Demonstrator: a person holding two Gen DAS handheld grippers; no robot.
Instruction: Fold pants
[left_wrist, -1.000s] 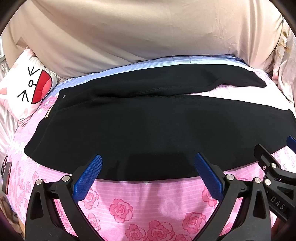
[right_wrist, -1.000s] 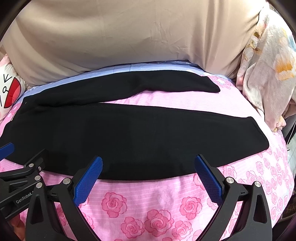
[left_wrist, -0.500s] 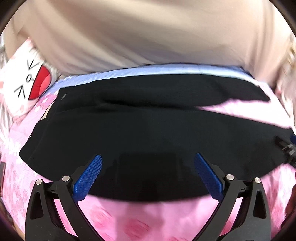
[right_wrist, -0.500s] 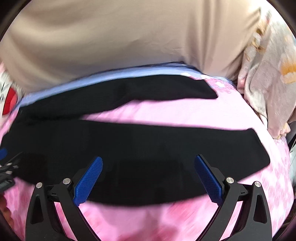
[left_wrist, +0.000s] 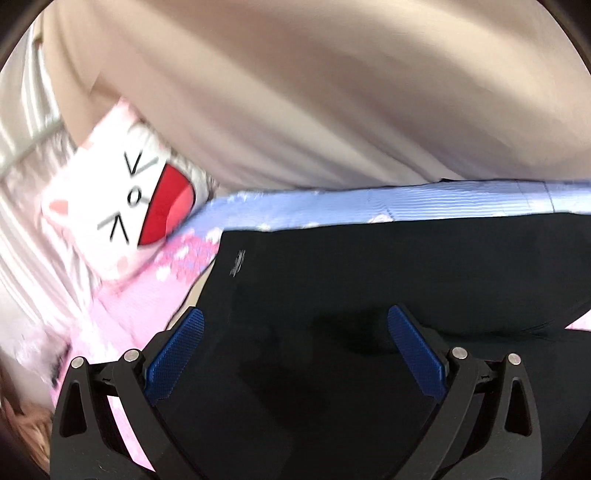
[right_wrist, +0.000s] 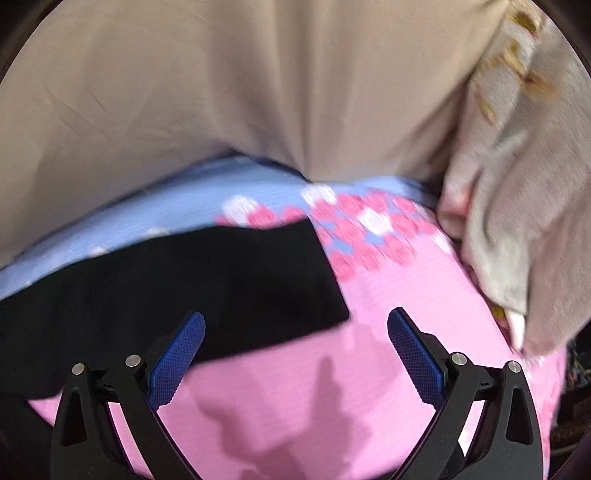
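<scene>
Both claws agape | L claw (left_wrist: 295, 350) over pants (left_wrist: 369, 277) | R claw (right_wrist: 295, 350) beside hem

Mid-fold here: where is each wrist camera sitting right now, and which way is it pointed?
Left wrist view: sits behind the left gripper, low over the waist end of the black pants, facing the cat-face pillow and beige bedding; only its own open blue-padded fingers show.
Right wrist view: sits behind the right gripper, over the pink flowered sheet beside a pant leg's hem, facing the beige bedding; only its own open fingers show.
Shared: the pants, the sheet and the beige bedding.
</scene>
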